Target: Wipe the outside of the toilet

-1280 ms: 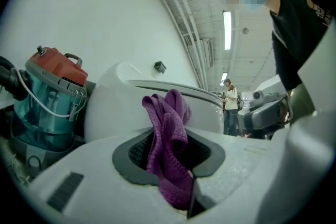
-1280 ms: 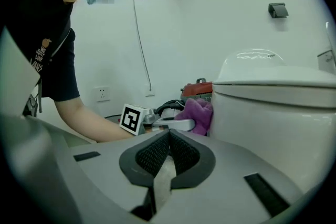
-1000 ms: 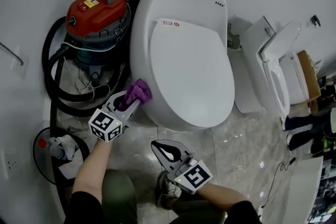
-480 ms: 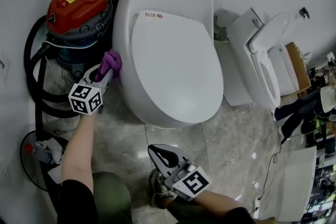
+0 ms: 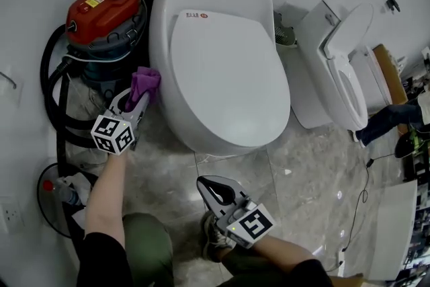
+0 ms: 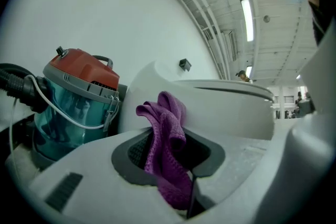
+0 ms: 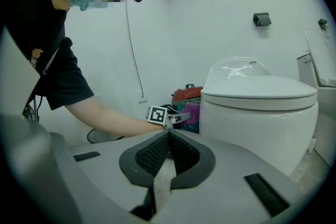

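Observation:
A large white toilet (image 5: 222, 57) with its lid down fills the middle of the head view. My left gripper (image 5: 138, 99) is shut on a purple cloth (image 5: 144, 84) and holds it against the toilet's left outer side. In the left gripper view the purple cloth (image 6: 167, 149) hangs between the jaws, with the toilet (image 6: 220, 107) just beyond. My right gripper (image 5: 213, 189) is held low near the floor in front of the bowl, shut with nothing in it. The right gripper view shows the toilet (image 7: 262, 107), the left gripper (image 7: 173, 118) and the cloth (image 7: 191, 113).
A red and teal vacuum cleaner (image 5: 104, 17) with a black hose (image 5: 57, 87) stands against the wall, close to the left gripper. A second white toilet (image 5: 339, 74) with raised lid stands at the right. A round basket (image 5: 64, 198) with a bottle lies lower left.
The left gripper with the cloth has moved from the toilet's lower left side back along it towards the vacuum cleaner, and now sits slightly forward again. The right gripper has stayed still.

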Available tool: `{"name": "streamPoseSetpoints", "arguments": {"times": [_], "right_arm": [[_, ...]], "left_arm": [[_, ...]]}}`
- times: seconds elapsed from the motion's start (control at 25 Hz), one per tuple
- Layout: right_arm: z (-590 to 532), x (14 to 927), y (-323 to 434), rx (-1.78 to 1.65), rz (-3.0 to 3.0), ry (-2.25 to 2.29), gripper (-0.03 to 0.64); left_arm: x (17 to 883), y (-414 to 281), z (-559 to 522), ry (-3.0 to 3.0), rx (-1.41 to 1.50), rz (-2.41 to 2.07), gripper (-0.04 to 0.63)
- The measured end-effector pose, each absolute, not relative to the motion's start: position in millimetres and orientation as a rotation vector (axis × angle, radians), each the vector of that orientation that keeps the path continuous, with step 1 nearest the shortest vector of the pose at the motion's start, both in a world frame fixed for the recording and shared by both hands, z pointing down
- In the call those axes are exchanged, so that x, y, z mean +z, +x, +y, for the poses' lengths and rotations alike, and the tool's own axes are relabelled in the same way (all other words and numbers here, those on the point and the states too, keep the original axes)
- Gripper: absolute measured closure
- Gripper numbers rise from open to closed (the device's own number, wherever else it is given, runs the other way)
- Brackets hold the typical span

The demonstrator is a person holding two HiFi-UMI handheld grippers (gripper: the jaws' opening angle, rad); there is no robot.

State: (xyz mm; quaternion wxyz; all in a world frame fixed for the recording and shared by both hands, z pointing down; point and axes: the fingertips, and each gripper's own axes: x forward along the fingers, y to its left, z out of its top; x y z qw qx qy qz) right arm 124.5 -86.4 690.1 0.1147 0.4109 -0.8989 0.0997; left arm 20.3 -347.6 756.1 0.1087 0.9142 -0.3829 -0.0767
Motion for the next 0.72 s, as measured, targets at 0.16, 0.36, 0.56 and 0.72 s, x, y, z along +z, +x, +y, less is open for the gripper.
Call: {"name": "streamPoseSetpoints", "arguments": {"times": [0.16, 0.36, 0.56, 0.72], "right_arm": [[-89, 694, 116, 0.296, -2.641, 1.169, 0.617], [-94, 690, 101, 0.261, -2.651, 1.119, 0.617], [-98, 695, 91, 0.25, -2.642, 1.082, 0.617], [-99, 701, 84, 0.253, -2.644, 1.047, 0.617]], "left_arm": [[758, 33, -279, 2.771, -0.26, -0.925, 0.485], [790, 68, -194, 2.795, -0.163, -0.637, 0.485], [814, 93, -153, 2.811, -0.053, -0.439, 0.485], [817, 105, -160, 2.825, -0.024, -0.436, 0.485]]}}
